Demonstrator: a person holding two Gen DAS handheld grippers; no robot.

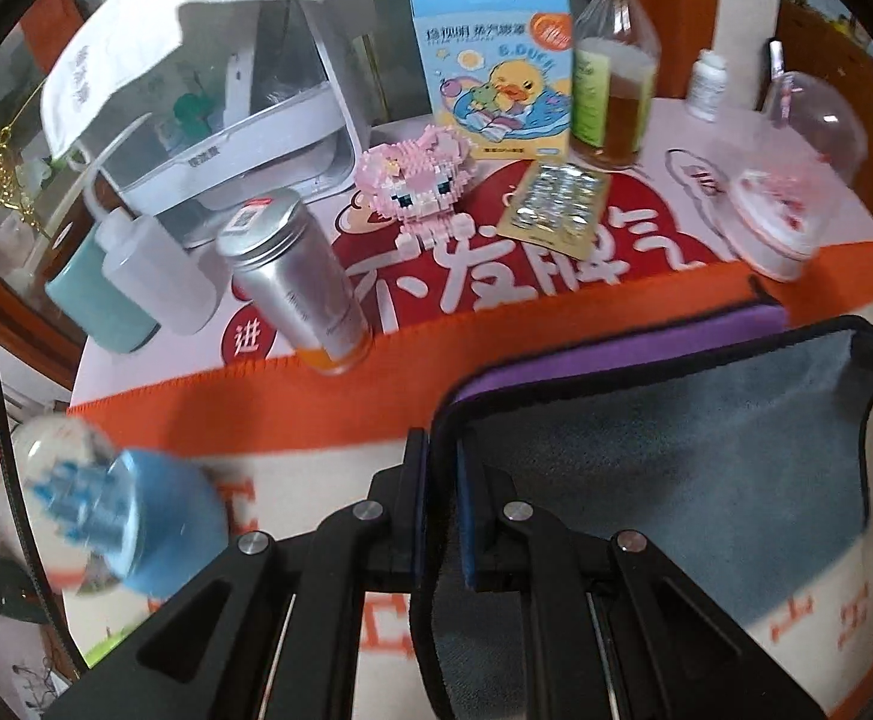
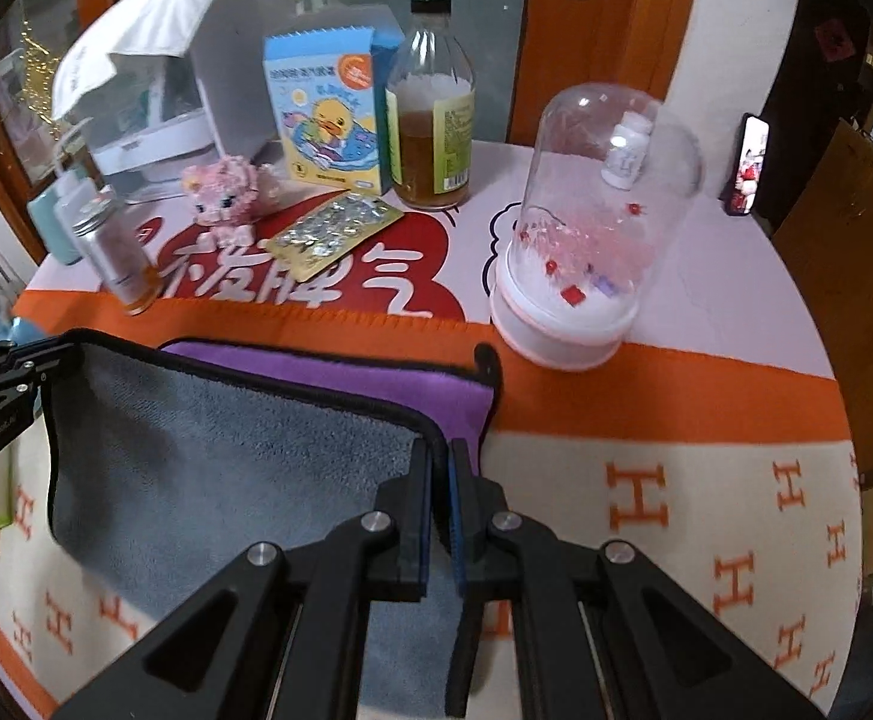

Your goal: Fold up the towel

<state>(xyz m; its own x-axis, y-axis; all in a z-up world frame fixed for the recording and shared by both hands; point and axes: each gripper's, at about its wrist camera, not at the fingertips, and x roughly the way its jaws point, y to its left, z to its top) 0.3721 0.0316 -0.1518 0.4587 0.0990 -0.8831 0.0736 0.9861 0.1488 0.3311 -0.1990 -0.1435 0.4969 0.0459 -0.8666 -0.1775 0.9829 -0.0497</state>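
Note:
The towel (image 1: pixel 676 456) is grey on one side and purple on the other, with a black hem. It is held up over the table between both grippers, grey side toward the cameras, and a purple strip (image 2: pixel 340 372) lies on the cloth behind. My left gripper (image 1: pixel 439 450) is shut on the towel's left corner. My right gripper (image 2: pixel 441 450) is shut on its right corner. The left gripper also shows at the left edge of the right wrist view (image 2: pixel 40 360), at the towel's other corner.
Behind the towel stand a silver can (image 1: pixel 295 282), a pink block toy (image 1: pixel 418 180), a blister pack (image 1: pixel 556 207), a duck box (image 1: pixel 496 72), a glass bottle (image 1: pixel 616 72) and a snow-globe dome (image 2: pixel 592 228). A blue globe (image 1: pixel 118 516) lies left. The tablecloth (image 2: pixel 706 516) is orange and cream.

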